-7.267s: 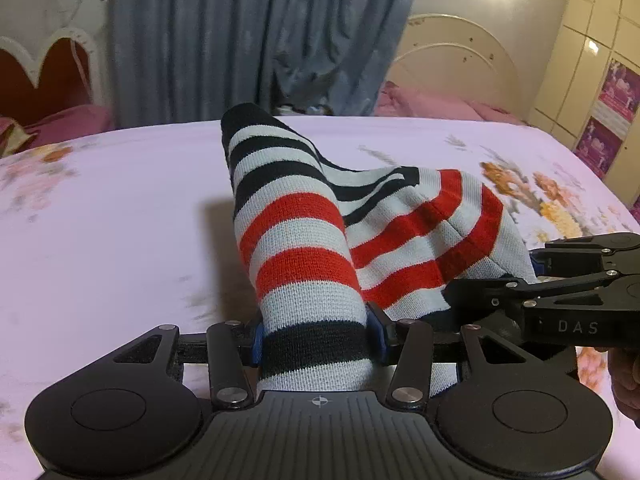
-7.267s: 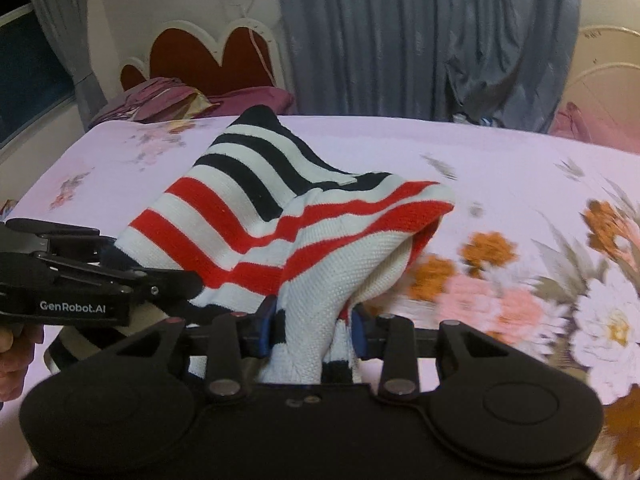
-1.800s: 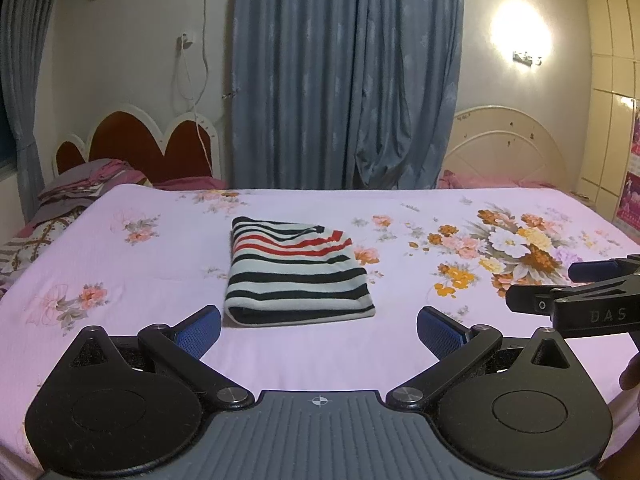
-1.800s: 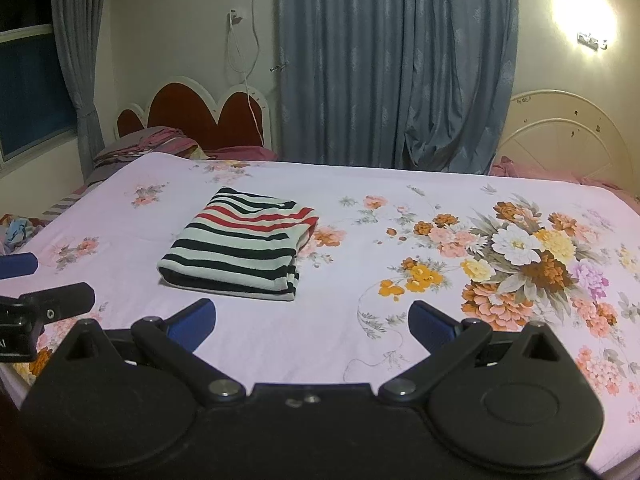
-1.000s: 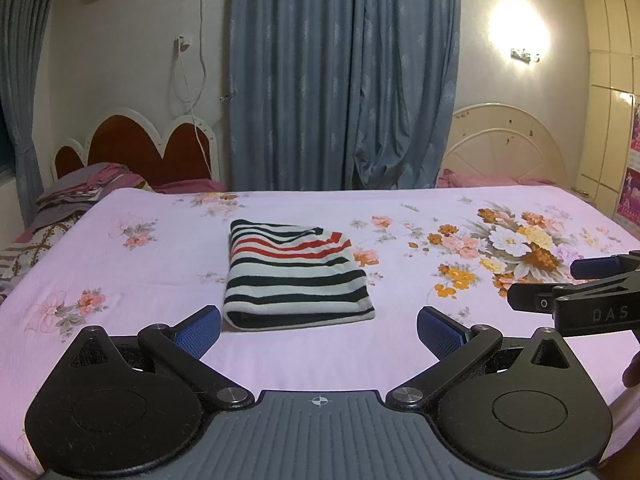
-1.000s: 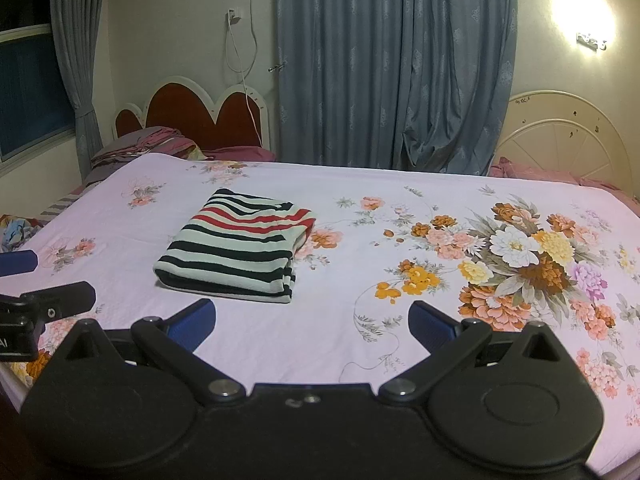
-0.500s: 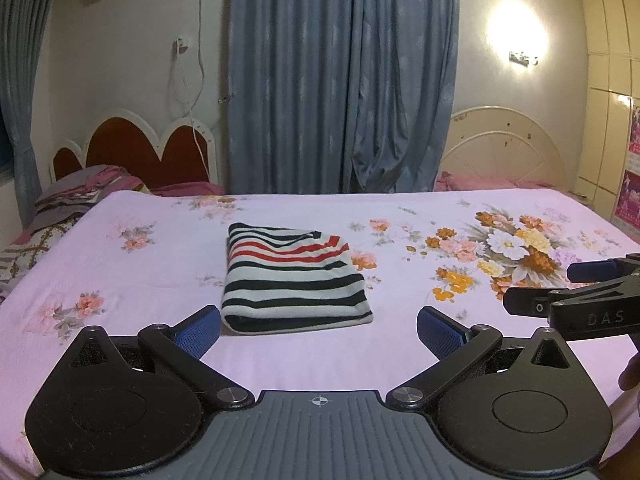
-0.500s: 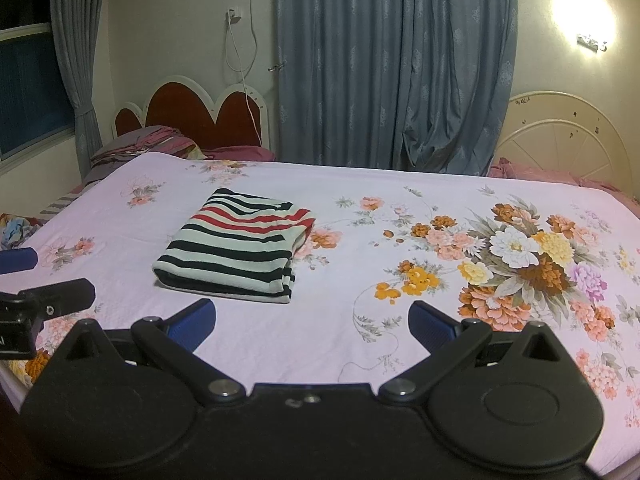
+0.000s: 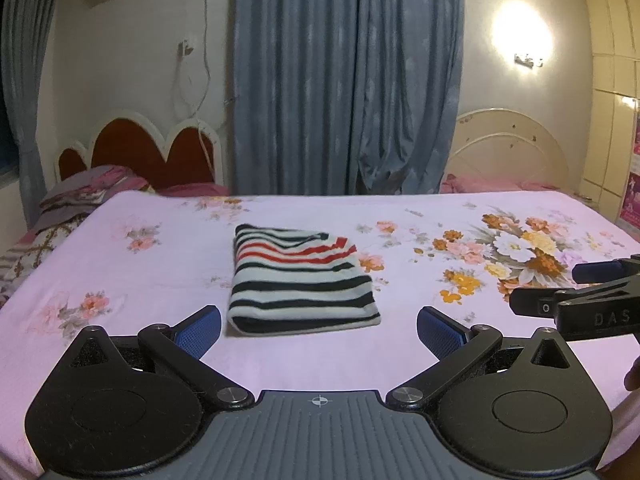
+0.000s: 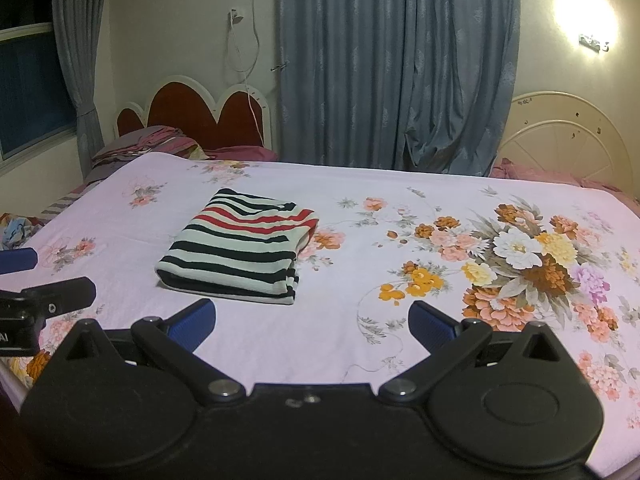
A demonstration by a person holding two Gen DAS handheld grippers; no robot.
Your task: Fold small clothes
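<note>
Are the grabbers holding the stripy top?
No. The left gripper and right gripper are open and empty; the folded striped sweater lies on the bed.

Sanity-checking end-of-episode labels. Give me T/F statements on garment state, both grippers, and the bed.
1. The striped garment lies folded flat on the bed sheet. True.
2. The left gripper is clamped on the garment. False: it is open and holds nothing, short of the garment.
3. The right gripper is open and empty. True.
4. The sheet is plain white. False: pink with flower prints.
5. The garment has red stripes only. False: black, red and pale stripes.
</note>
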